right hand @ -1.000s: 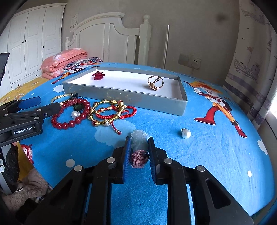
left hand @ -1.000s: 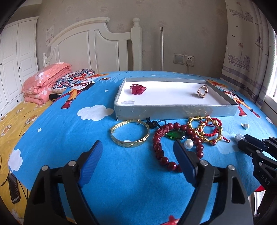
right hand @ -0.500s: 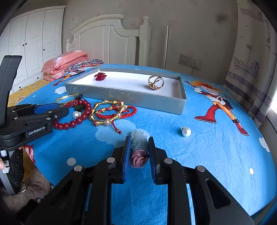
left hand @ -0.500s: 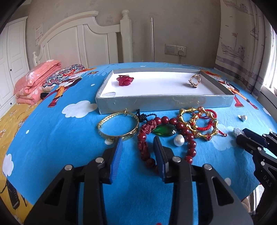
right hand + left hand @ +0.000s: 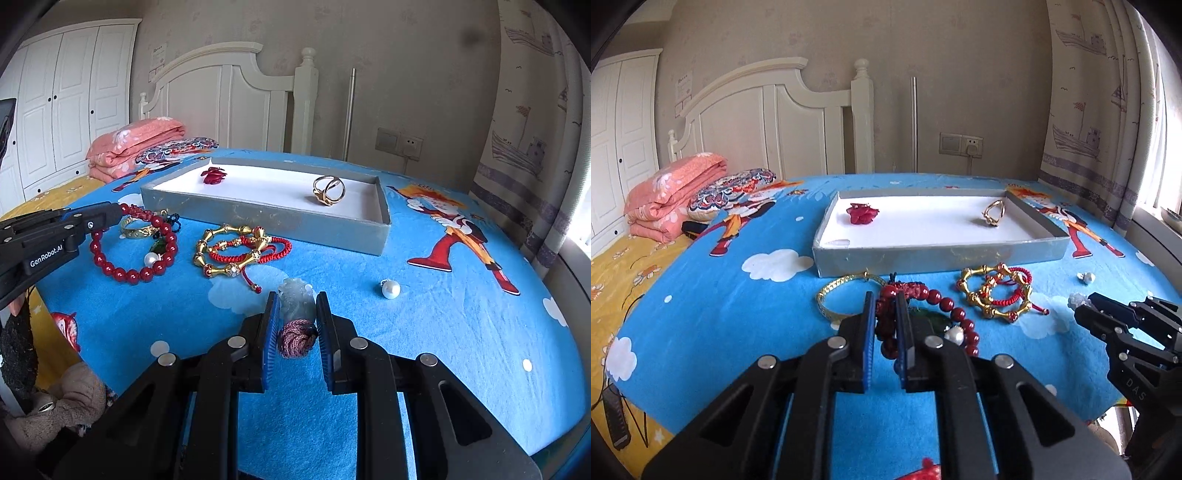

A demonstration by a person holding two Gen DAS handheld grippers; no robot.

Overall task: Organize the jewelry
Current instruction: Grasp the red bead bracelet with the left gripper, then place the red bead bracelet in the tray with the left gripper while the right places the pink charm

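My left gripper (image 5: 886, 328) is shut on the braided end of a red bead bracelet (image 5: 960, 317), which lies on the blue bedsheet; the right wrist view shows its tip (image 5: 118, 213) on that bracelet (image 5: 129, 273). A pale jade pendant (image 5: 295, 299) with a purple cord knot sits pinched in my shut right gripper (image 5: 295, 317). Behind stands a grey tray (image 5: 923, 254) holding a red flower piece (image 5: 863, 213) and a gold ring (image 5: 993, 214). A gold bangle (image 5: 827, 295) and gold-and-red cord bracelets (image 5: 997, 295) lie before the tray.
A loose pearl (image 5: 390, 288) rests on the sheet right of my right gripper. A folded pink quilt (image 5: 672, 192) and a patterned pillow (image 5: 731, 188) lie at the far left by the white headboard. Curtains (image 5: 1108, 147) hang on the right. The bed edge is close below.
My left gripper went from wide open to shut around the red bracelet's braided part, moving in over it. The right gripper kept still with the pendant in it.
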